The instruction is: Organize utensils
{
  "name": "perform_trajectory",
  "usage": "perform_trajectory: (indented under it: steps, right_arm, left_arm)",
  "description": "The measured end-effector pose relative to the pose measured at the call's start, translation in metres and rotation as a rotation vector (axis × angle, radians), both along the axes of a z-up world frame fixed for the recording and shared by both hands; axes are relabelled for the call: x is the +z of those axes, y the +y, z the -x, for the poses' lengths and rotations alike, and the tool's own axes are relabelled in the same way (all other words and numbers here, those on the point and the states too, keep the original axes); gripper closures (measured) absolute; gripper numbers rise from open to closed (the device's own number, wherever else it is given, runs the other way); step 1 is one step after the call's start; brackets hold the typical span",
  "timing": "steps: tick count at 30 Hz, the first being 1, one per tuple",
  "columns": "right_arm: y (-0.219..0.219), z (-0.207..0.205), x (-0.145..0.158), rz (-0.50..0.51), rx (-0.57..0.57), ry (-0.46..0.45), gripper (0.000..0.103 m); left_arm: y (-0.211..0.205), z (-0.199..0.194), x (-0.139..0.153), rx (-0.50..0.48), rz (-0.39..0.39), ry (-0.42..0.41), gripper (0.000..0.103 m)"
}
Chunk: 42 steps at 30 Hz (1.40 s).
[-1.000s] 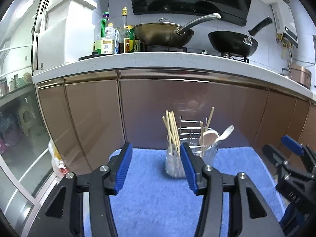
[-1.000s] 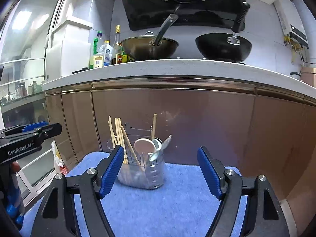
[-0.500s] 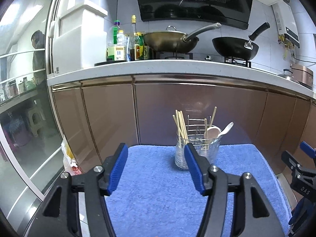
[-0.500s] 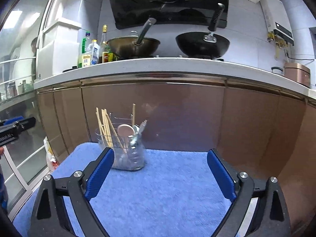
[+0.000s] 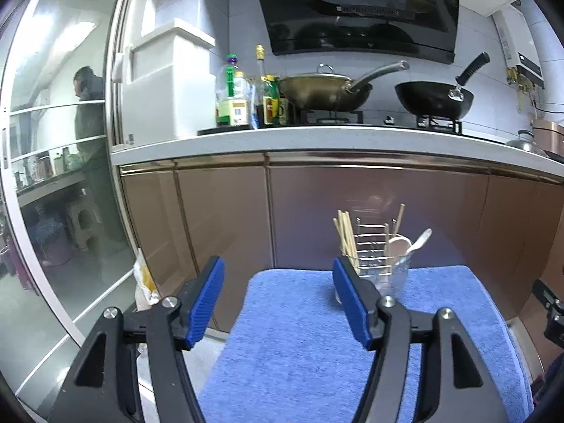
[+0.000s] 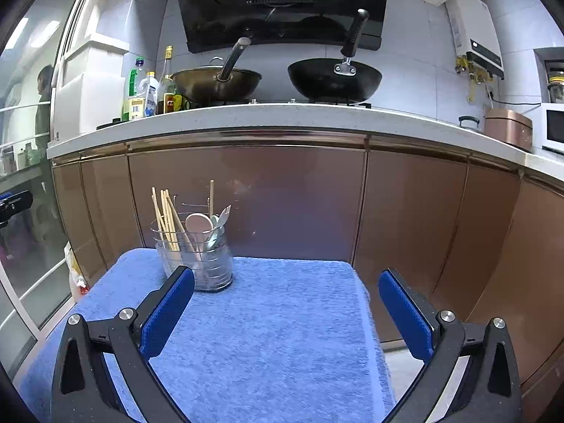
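Left gripper (image 5: 278,303) and right gripper (image 6: 287,312) both wide apart, empty; utensil holder (image 6: 197,253) untouched

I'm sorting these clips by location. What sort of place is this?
A home kitchen, most likely: two woks sit on a stove under a range hood, with oil bottles on the countertop and a utensil holder on a blue towel.

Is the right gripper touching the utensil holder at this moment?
Apart. In the right wrist view the open right gripper holds nothing, and blue towel shows between its fingertips and the utensil holder farther back.
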State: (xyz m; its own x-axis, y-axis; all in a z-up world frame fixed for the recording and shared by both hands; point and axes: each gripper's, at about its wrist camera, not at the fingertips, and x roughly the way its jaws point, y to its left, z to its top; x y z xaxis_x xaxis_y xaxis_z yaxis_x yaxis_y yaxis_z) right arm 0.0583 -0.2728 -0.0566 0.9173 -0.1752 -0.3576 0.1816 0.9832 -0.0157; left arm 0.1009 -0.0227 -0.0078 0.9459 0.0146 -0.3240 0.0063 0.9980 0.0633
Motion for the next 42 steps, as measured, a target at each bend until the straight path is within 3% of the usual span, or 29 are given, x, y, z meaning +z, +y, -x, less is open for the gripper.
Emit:
perform_trajectory:
  steps: [21, 42]
  right_arm:
    - [0.005, 0.017, 0.021, 0.030, 0.014, -0.041, 0.000]
    - [0.011, 0.016, 0.020, 0.047, 0.023, -0.023, 0.000]
  left_arm:
    - [0.016, 0.027, 0.012, 0.023, -0.016, -0.076, 0.039]
    - [0.026, 0.023, 0.007, 0.004, 0.000, -0.055, 0.039]
